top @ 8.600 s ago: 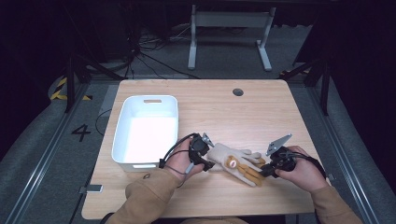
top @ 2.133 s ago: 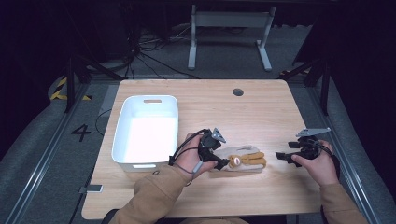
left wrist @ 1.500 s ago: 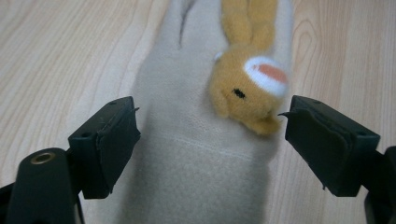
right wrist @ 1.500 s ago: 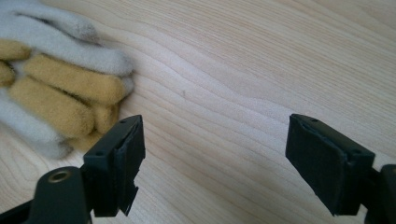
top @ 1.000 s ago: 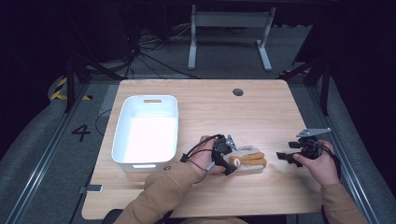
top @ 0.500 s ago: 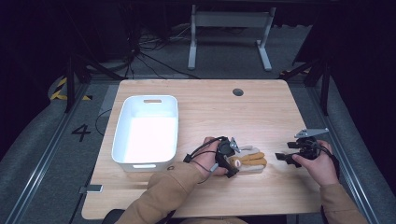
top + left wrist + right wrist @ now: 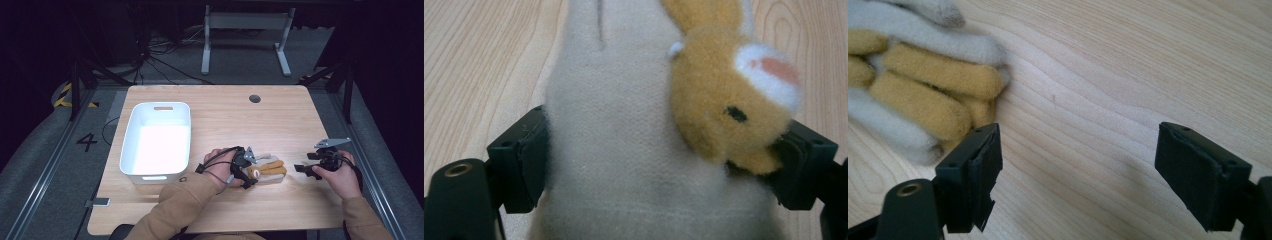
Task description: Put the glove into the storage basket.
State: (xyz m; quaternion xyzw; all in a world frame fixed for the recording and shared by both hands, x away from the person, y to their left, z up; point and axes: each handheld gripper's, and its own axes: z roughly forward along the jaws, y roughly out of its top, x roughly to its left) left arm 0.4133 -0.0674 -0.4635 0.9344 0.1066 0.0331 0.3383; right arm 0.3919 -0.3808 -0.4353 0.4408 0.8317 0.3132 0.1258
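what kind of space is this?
Likely a lab data-collection station: a bare wooden table on a dark floor with a painted number 4, loose cables, and hazard tape.

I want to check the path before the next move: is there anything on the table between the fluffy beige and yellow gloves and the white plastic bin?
Nothing visible blocks it. The fluffy beige and yellow gloves lie between the jaws of the left gripper, and only bare wooden table separates them from the white plastic bin.

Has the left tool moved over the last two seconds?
Yes. The left tool has slid right, away from the white bin, onto the plush gloves.
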